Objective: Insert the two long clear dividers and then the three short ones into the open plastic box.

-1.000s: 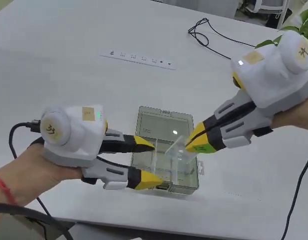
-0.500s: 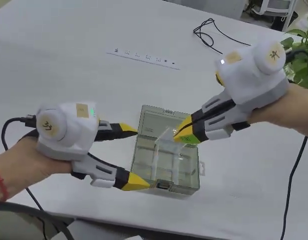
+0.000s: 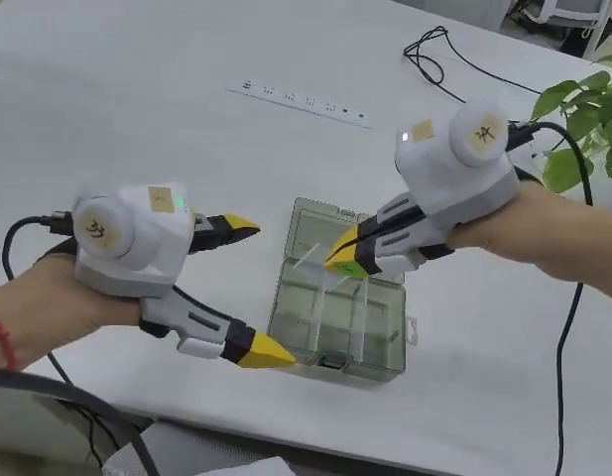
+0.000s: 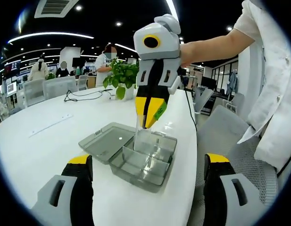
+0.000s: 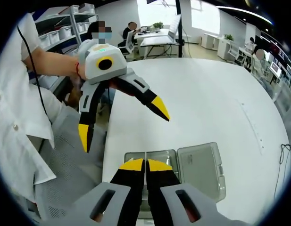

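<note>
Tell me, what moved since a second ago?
The left gripper drew back from the plastic box and its jaws spread wider. The right gripper carried the clear divider from the box's right edge toward its middle. Unchanged: right gripper shut on the divider, box open on the table.

Your left gripper [image 3: 266,290] has opened wide and drawn back from the box [image 3: 284,309]; your right gripper [image 3: 338,263] has brought the divider [image 4: 141,135] down into it.
</note>
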Motion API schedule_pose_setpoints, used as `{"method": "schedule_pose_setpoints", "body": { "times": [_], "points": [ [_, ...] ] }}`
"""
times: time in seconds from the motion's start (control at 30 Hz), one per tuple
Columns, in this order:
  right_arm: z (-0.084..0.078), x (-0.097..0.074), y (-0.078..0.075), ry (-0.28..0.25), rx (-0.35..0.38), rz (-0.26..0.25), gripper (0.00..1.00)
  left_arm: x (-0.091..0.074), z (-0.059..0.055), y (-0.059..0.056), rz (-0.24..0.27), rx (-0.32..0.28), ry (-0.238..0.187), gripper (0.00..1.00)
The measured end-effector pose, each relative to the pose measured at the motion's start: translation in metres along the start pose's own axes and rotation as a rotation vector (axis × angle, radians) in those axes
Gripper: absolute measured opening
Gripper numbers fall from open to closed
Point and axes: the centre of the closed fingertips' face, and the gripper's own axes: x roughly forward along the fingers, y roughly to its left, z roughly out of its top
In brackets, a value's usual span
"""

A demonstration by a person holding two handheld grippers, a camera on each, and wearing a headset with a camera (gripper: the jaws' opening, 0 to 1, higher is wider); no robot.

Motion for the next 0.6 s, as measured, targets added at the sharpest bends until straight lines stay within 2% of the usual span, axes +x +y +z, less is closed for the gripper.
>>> {"method": "schedule_pose_setpoints", "body": {
  "times": [0.33, 0.6],
  "points": [
    [-0.018, 0.022, -0.01, 0.01, 0.032, -0.009, 0.03, -0.001, -0.002, 0.002, 0.008, -0.016, -0.012, 1.0],
    [-0.021, 0.025, -0.007, 0.019, 0.037, -0.009, 0.03, -0.002, -0.005, 0.003, 0.017, -0.03, -0.016, 1.0]
  ]
}}
